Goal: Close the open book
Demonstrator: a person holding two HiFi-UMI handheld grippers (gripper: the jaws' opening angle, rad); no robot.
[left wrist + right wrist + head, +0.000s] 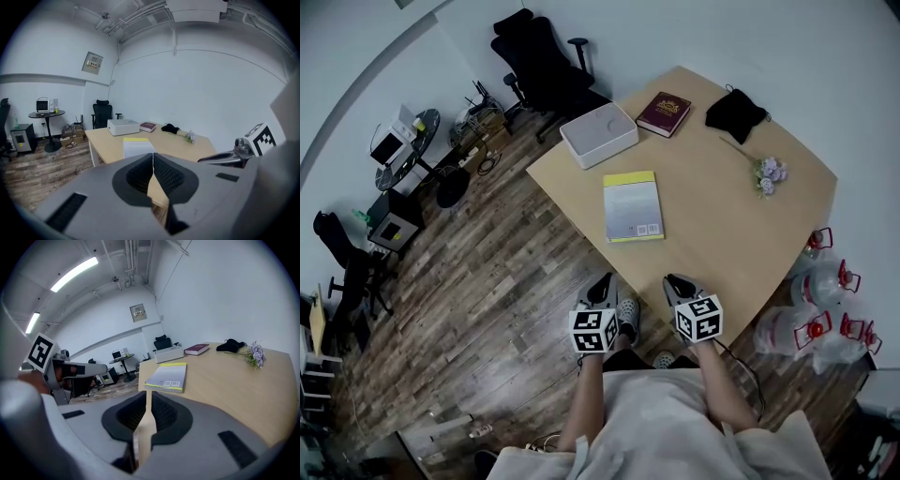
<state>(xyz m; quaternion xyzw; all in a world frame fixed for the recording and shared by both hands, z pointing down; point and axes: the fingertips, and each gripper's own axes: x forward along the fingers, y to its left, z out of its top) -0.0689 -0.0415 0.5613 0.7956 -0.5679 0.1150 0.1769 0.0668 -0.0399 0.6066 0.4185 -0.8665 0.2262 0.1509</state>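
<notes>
We see book (pixel 633 206) lying closed and flat, back cover up, mid-frame in head view, on table (pixel 722 234). Left gripper (pixel 153 164) low in head view, off table's lower-left edge – jaws pressed together, nothing between. Right gripper (pixel 146 404) just beside it on the right, near that edge – jaws narrow, thin slit, nothing between. Both well apart from book. Toward upper frame on table: white box (pixel 598 133), red book (pixel 664 113), black pouch (pixel 736 112), flowers (pixel 768 175).
</notes>
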